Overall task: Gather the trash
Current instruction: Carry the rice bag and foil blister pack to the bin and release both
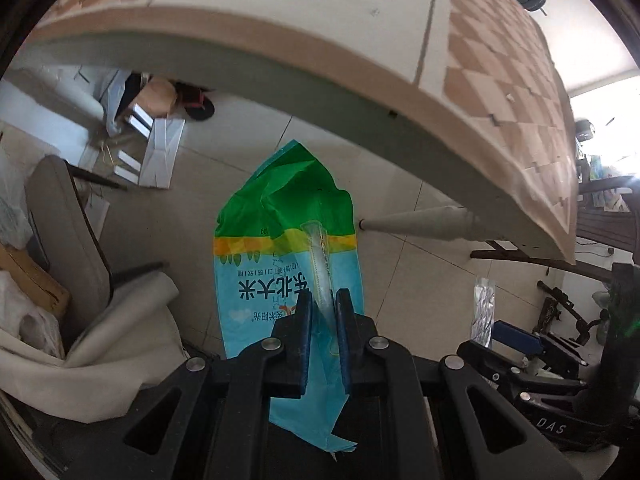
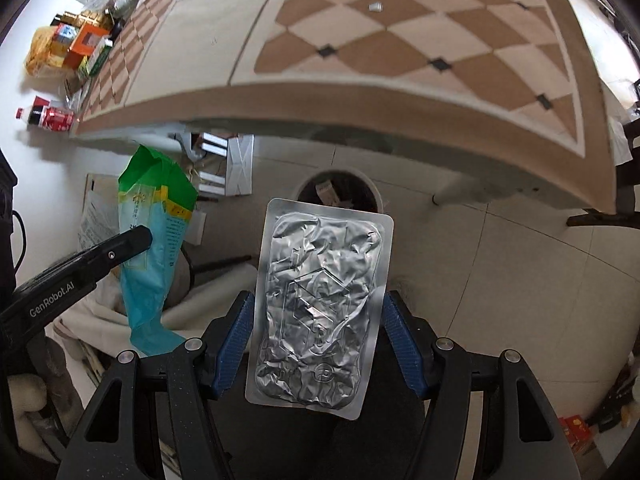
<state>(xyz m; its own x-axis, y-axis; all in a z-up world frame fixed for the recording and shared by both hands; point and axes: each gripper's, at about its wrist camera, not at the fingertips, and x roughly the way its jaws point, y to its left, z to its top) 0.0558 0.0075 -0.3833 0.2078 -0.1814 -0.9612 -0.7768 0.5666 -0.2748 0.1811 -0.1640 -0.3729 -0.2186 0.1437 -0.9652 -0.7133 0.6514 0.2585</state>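
Two pieces of trash are off the desk (image 2: 360, 92) and on their way to the bin. At centre of the left wrist view, the left tool (image 1: 323, 304) is pressed together on the clear zip strip of one empty blue-and-green rice bag (image 1: 286, 240), which hangs over the tiled floor (image 1: 420, 280) below the desk edge. In the right wrist view, the right tool (image 2: 320, 344) shows its blue pads (image 2: 236, 340) spread to either side of one crumpled silver foil pack (image 2: 320, 300) at lower centre; the pack appears held by its edges, though contact is hard to confirm. One round trash bin (image 2: 374, 194), already holding some scraps, sits on the floor just above the pack in the frame, under the desk rim. The step in hand looks like the carry; next, each tool likely needs to be brought over the bin mouth and parted so its item drops in. One small scrap (image 2: 375, 7) lies on the desk at upper centre
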